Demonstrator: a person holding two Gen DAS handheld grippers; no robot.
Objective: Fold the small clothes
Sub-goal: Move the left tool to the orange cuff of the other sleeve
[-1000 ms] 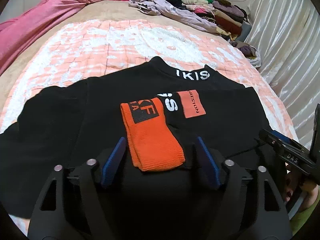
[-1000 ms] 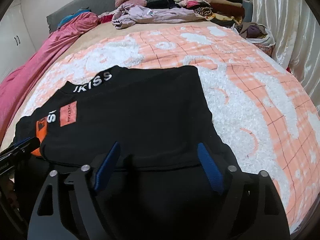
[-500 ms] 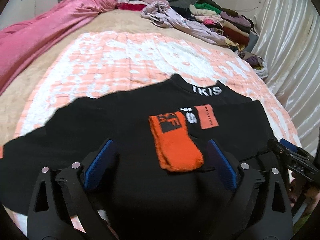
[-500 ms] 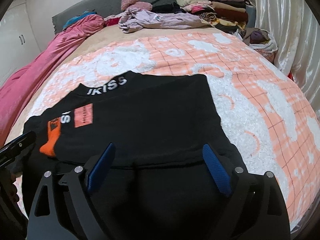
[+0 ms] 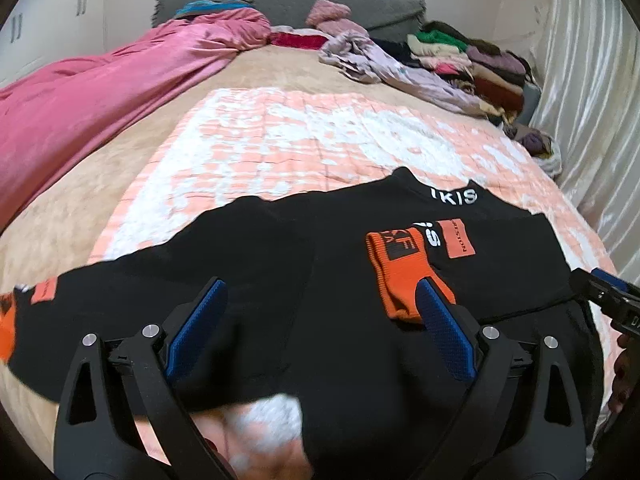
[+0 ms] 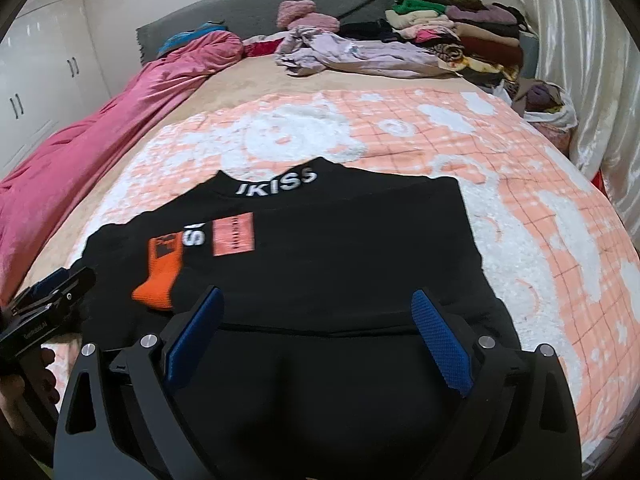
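Observation:
A black sweater with white collar lettering lies flat on the bed; it also shows in the right wrist view. Its right sleeve is folded across the chest, ending in an orange cuff, also visible in the right wrist view. The left sleeve stretches out left to another orange cuff. My left gripper is open and empty above the sweater's lower left part. My right gripper is open and empty above the sweater's lower right hem.
The sweater rests on a peach and white blanket. A pink quilt lies along the left. A lilac garment and a stack of folded clothes sit at the far end. A shiny curtain lines the right side.
Both grippers pulled back and up from the sweater. The left gripper shifted left, so the orange cuff now sits by its right finger and the outstretched left sleeve came into view.

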